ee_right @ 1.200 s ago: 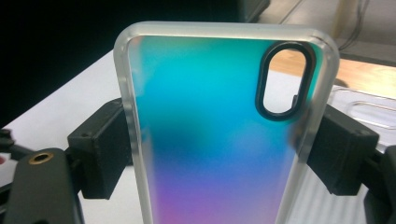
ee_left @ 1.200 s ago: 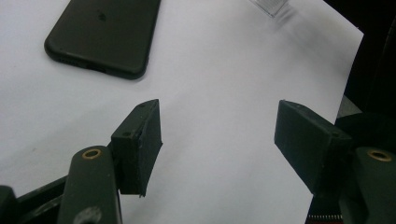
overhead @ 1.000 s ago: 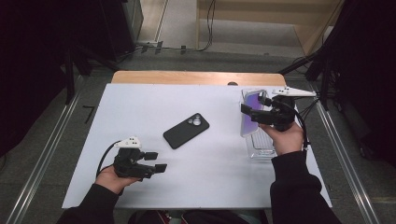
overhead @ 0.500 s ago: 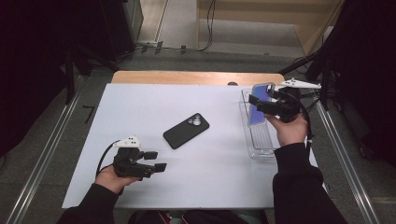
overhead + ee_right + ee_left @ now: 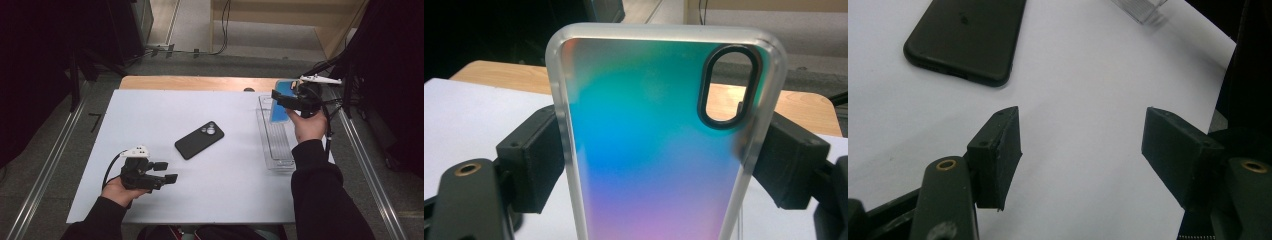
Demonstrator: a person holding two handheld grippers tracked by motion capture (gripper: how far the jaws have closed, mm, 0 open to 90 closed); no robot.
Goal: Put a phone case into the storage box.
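Note:
An iridescent blue-to-purple phone case (image 5: 649,150) with a clear rim stands upright between my right gripper's (image 5: 659,165) pads, which press on its two long edges. In the high view this case (image 5: 281,102) hangs over the far end of a clear tray (image 5: 276,145) at the table's right, held by the right gripper (image 5: 287,100). A black phone (image 5: 199,140) lies camera side up at mid table. My left gripper (image 5: 167,172) rests near the front left, open and holding nothing; the phone (image 5: 968,37) lies ahead of its fingertips (image 5: 1000,150).
The white table top (image 5: 150,115) ends in a wooden strip (image 5: 200,83) at the far edge. Metal rails run along the floor on both sides. Cables trail behind the table at the right.
My right hand has carried the phone case away from me, from the tray's middle to its far end, and stood it more upright. The left hand has stayed put.

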